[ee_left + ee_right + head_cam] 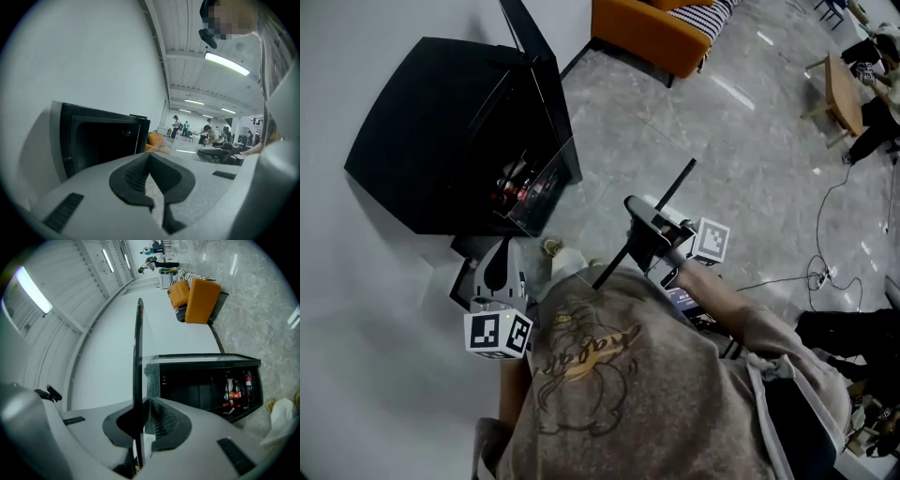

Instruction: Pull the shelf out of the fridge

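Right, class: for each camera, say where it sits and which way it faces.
Head view: on the person's head, facing steeply down at the fridge; torso, left gripper and right gripper show.
Left gripper view: rides the left gripper, facing the fridge's front; its shut, empty jaws show.
Right gripper view: rides the right gripper, facing the open fridge; its jaws clamp the shelf.
Shared: all three see the fridge.

Down at the near left, the left grey two-jaw gripper (499,270) points slightly downward, jaws together with nothing between them. Out to the right, the right grey two-jaw gripper (645,228) tips a touch upward, bare forearm (722,298) behind it, jaws pinched on a thin black shelf panel (137,348).
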Demonstrator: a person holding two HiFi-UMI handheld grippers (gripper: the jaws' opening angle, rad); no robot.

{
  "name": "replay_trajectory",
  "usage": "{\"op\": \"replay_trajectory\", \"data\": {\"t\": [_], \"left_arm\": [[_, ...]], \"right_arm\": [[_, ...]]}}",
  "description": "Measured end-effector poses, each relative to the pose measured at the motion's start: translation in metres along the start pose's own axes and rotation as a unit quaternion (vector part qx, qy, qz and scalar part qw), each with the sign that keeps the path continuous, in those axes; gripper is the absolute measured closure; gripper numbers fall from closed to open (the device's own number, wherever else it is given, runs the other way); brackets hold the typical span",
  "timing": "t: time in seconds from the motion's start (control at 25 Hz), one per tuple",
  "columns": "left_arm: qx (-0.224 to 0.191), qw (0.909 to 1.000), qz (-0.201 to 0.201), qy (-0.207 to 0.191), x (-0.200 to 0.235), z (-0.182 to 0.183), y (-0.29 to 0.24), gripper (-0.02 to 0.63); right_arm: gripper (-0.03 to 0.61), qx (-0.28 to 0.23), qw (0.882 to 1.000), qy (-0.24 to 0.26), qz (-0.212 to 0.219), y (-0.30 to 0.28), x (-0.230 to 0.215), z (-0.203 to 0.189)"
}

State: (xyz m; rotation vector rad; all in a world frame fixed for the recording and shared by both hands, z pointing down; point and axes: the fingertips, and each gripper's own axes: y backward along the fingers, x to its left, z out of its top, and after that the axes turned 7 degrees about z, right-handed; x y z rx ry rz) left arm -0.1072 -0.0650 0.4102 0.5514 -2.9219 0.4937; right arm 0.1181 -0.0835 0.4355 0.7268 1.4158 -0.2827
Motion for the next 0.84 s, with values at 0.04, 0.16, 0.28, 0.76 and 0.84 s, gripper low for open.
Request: {"op": "replay_trajectory", "data": {"t": [0.04, 0.16, 0.28, 0.76, 0.84], "left_arm": [[0.000, 1.0000, -0.001, 0.001, 0.001, 0.000, 0.000, 0.609], [0.001, 1.0000, 0.002, 0.006, 0.004, -0.003, 0.002, 0.609], [-0.001, 0.9999, 0.006, 0.011, 0.007, -0.006, 0.008, 0.609], [0.000, 0.9999, 0.005, 0.016, 0.004, -0.007, 0.013, 0.608], [0.000, 0.9999, 0.006, 0.015, 0.007, -0.009, 0.012, 0.609]], "right_arm": [[0.548, -0.002, 1.000, -0.003, 0.001, 0.000, 0.000, 0.001], [0.548, -0.007, 1.000, -0.013, 0.006, 0.001, -0.001, 0.001], [0.548, 0.001, 1.000, -0.011, 0.006, 0.000, -0.002, 0.001], [0.548, 0.018, 1.000, -0.002, 0.020, -0.010, 0.004, -0.003], [0.548, 0.023, 1.000, 0.000, 0.019, -0.013, 0.001, -0.005]]}}
